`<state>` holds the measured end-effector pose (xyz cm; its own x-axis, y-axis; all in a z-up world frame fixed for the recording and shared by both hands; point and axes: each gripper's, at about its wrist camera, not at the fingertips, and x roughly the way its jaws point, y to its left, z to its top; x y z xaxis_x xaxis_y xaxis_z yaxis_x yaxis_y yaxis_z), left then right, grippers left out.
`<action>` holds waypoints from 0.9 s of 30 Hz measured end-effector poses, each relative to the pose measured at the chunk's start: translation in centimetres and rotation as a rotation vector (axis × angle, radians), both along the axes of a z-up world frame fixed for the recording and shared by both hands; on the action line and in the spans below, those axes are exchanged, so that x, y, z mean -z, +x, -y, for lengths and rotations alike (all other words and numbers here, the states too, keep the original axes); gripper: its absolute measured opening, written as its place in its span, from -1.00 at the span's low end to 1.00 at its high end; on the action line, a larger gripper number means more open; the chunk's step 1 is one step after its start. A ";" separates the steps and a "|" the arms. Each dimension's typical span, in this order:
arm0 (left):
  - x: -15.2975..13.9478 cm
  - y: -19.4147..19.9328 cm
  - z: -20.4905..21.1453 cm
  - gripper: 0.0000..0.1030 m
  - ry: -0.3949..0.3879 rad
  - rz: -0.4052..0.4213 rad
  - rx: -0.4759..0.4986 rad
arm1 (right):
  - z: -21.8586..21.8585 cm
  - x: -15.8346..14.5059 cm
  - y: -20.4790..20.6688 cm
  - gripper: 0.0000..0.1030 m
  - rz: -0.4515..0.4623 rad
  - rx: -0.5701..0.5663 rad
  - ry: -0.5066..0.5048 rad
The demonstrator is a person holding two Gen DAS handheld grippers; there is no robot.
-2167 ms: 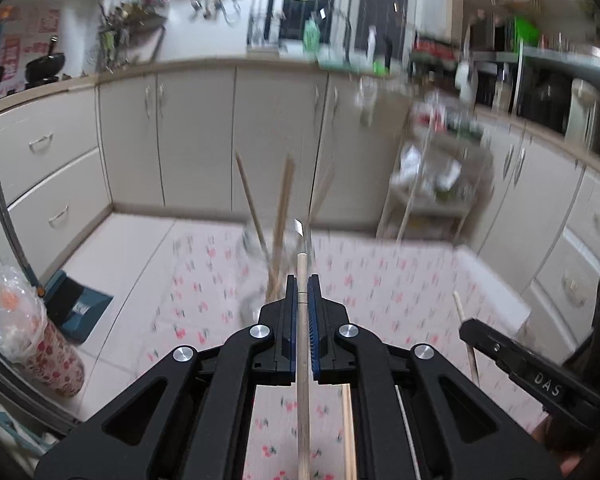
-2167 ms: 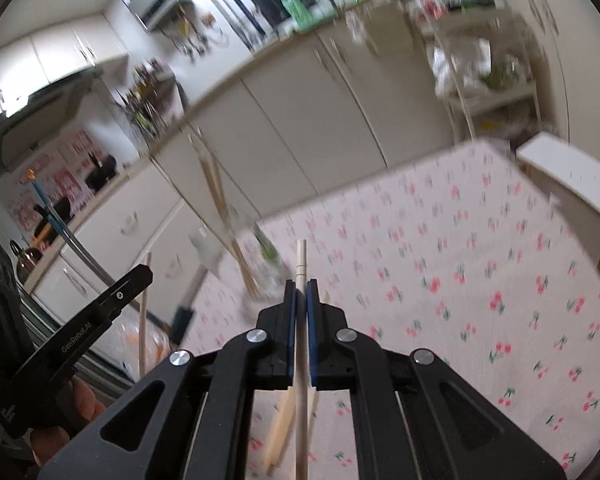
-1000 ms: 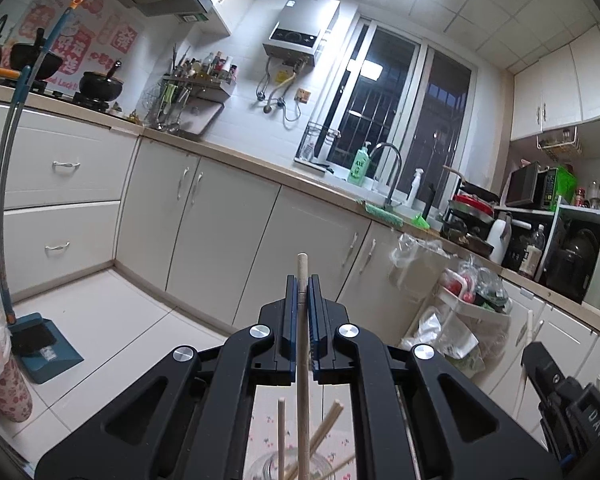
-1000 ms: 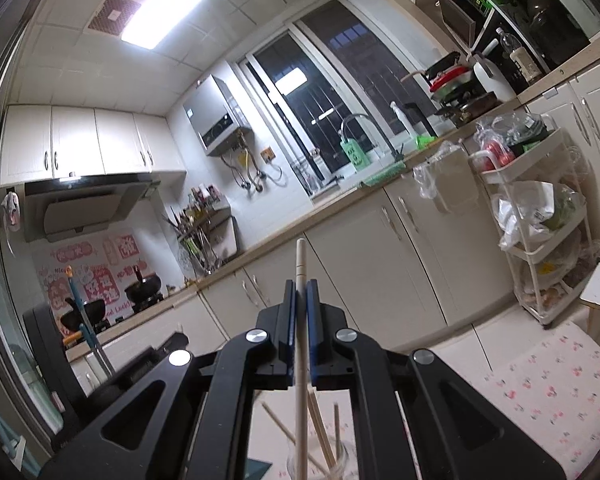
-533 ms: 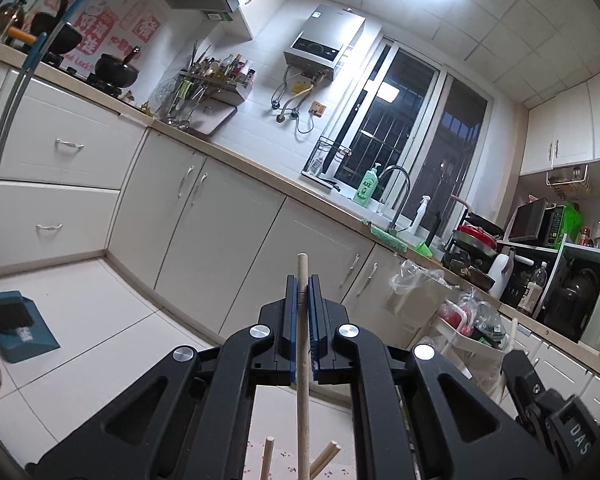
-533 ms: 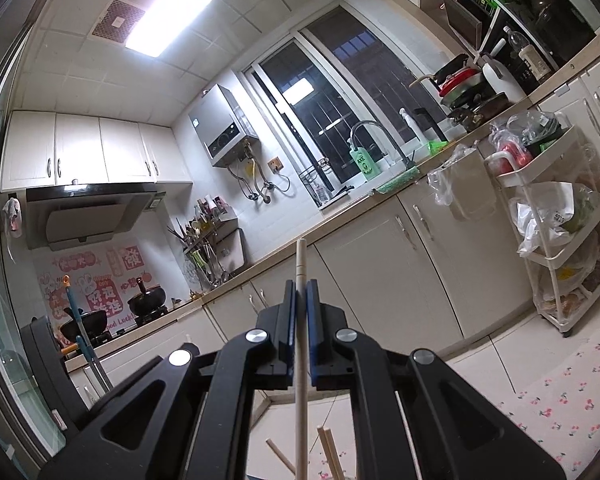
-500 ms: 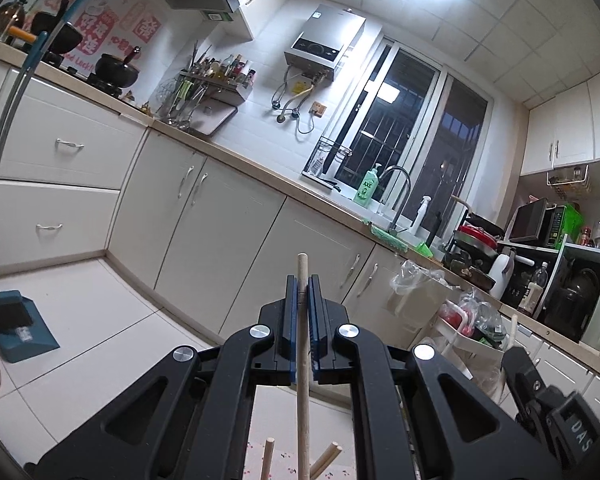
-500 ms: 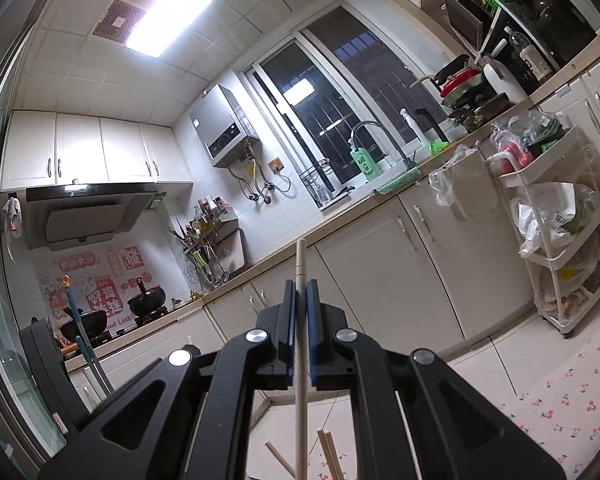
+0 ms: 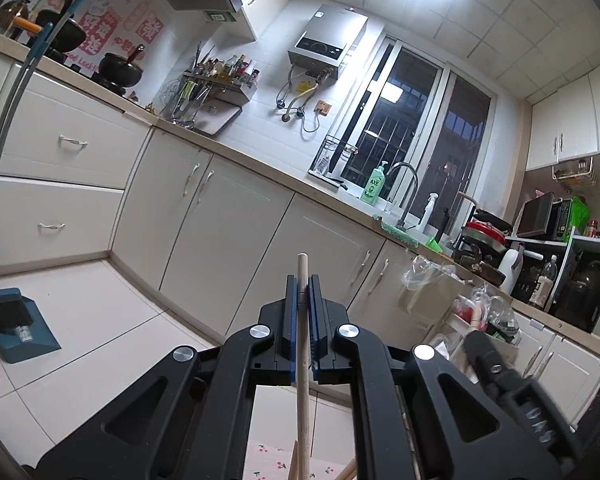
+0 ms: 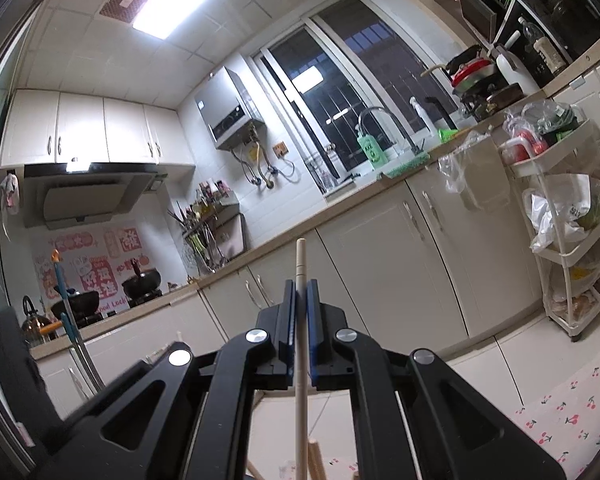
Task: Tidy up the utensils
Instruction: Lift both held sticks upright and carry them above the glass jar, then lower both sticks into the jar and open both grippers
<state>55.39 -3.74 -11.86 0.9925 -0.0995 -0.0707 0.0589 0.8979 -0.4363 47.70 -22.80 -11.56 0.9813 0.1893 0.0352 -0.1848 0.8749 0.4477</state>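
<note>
My left gripper [image 9: 302,284] is shut on a light wooden chopstick [image 9: 303,380] that stands upright between the blue pads, its tip poking above them. Tops of other wooden sticks [image 9: 350,472] show at the bottom edge under it. My right gripper [image 10: 300,288] is shut on a pale chopstick [image 10: 300,380], also upright. More stick ends [image 10: 315,460] rise at the bottom of the right wrist view. The right gripper's black body [image 9: 512,392] appears at the lower right of the left wrist view. Both grippers point level at the kitchen cabinets.
A cherry-print tablecloth [image 10: 560,420] covers the table below. Cream cabinets [image 9: 220,216] and a counter with a sink [image 9: 404,200] run behind. A white trolley with bags [image 10: 568,216] stands at right, a broom and dustpan [image 9: 16,332] at left.
Both grippers have sunk and shifted with their chopsticks held. The glass cup seen under them earlier has dropped out of view; only stick tops remain at the bottom edges.
</note>
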 end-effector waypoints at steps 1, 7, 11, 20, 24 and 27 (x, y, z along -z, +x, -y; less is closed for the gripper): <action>0.3 0.0 0.1 -0.91 0.012 0.003 -0.005 | -0.1 0.3 0.2 -0.88 -0.006 0.000 -0.003; 1.2 -0.1 0.5 -0.91 0.039 0.007 -0.005 | -0.2 1.6 0.7 -0.88 -0.027 -0.006 -0.019; 1.4 -0.2 0.6 -0.91 0.051 0.006 -0.002 | -0.4 2.2 0.5 -0.88 -0.036 -0.015 -0.027; 2.6 -1.0 1.1 -0.91 0.093 -0.020 0.017 | -1.3 3.1 -0.5 -0.88 -0.052 -0.040 -0.077; 3.0 -1.4 1.1 -0.91 0.102 -0.029 0.026 | -1.2 3.5 -0.8 -0.88 -0.071 -0.051 -0.076; 3.2 -1.8 1.0 -0.90 0.112 -0.043 0.035 | -1.2 3.6 -1.2 -0.87 -0.086 -0.060 -0.076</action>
<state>53.58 -4.76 -15.06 0.9844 -0.1229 -0.1260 0.0742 0.9388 -0.3363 46.51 -21.64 -15.17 0.9669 0.2465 -0.0654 -0.2014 0.8953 0.3973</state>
